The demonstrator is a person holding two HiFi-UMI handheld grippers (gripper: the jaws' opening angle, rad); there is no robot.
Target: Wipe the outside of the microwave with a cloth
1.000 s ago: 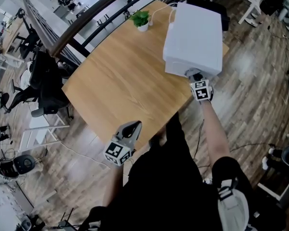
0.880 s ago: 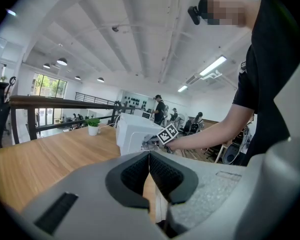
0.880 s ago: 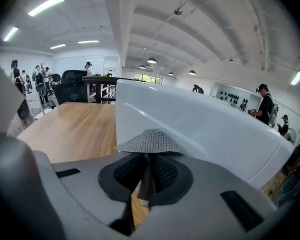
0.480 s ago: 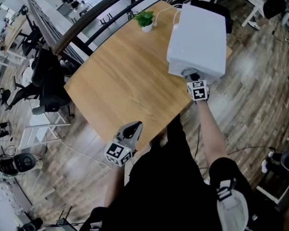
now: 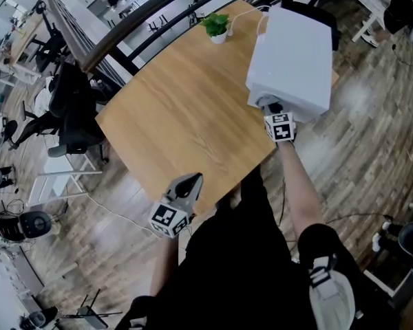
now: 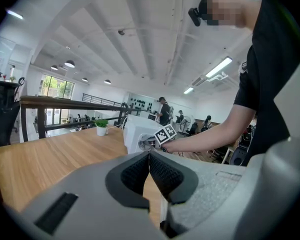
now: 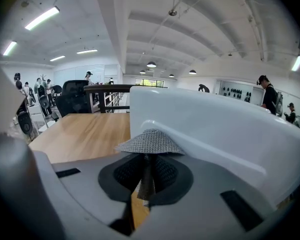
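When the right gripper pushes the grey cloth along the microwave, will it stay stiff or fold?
Probably it folds: the cloth fans out limp beyond the shut right gripper, so it looks soft and thin. Its knitted weave likely drags a little on the smooth white microwave.

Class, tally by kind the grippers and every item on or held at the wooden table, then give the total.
White box-shaped microwave: 1
Small green plant in a white pot: 1
Grey knitted cloth: 1
Handheld grey grippers: 2 (left gripper, right gripper)
Total: 5

Left gripper (image 6: 149, 156), right gripper (image 7: 147, 170): jaws closed
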